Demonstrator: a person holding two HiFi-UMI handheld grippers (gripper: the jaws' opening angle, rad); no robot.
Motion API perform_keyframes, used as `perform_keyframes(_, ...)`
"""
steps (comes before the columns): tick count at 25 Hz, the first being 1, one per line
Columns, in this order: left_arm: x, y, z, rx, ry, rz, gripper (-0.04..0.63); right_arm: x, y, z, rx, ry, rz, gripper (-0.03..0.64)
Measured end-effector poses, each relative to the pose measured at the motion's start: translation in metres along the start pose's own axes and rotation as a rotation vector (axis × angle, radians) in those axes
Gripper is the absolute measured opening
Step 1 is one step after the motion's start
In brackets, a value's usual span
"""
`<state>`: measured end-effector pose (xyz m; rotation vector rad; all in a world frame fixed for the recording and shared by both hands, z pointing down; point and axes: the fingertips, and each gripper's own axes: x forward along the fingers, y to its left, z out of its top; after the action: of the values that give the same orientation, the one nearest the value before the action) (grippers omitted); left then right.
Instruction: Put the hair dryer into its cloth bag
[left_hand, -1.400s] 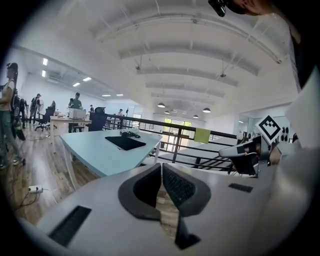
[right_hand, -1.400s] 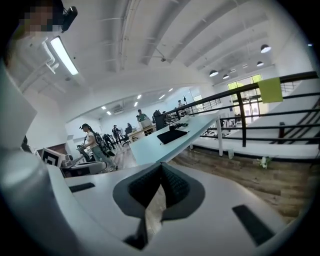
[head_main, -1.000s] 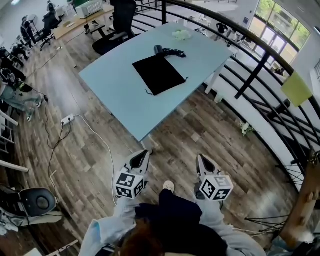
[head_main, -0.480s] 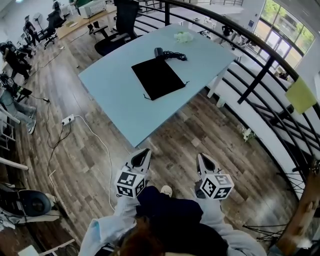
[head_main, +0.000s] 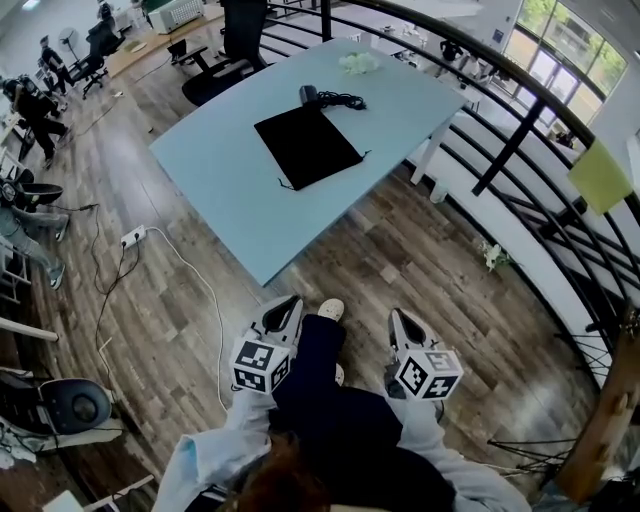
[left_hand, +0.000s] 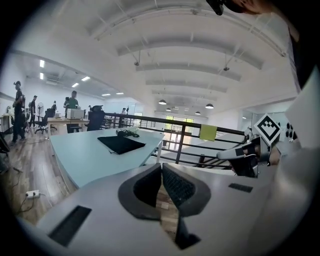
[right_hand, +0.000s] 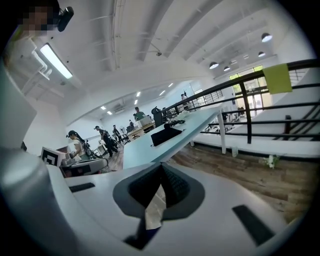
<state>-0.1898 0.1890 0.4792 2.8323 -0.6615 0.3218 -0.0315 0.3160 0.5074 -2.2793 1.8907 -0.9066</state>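
Black hair dryer (head_main: 316, 96) with looped cord (head_main: 345, 100) near the bench's far edge, just beyond the bag (head_main: 308, 146). Bag flat, matte black cloth, roughly square, mid-bench. Smooth pale-blue bench (head_main: 215, 190), bare toward its near corner. Open wood-plank floor (head_main: 380, 260) from that corner to the tongs. Left tongs (head_main: 290, 303) and right tongs (head_main: 397, 316) both closed, empty, well short of the bench. Dark curved railing (head_main: 520, 130) off the right edge.
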Motion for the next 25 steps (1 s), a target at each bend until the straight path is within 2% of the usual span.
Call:
perform_keyframes(12,0.043,0.017,0.018,-0.023,-0.020,-0.009,0.023,0.037,-0.014,0.024,-0.014,0.003,0.012,0.006)
perform_keyframes(25,0.125,0.050,0.061,-0.032,-0.029,-0.032,0.023,0.109,-0.035,0.090,-0.028,-0.002,0.013,0.006)
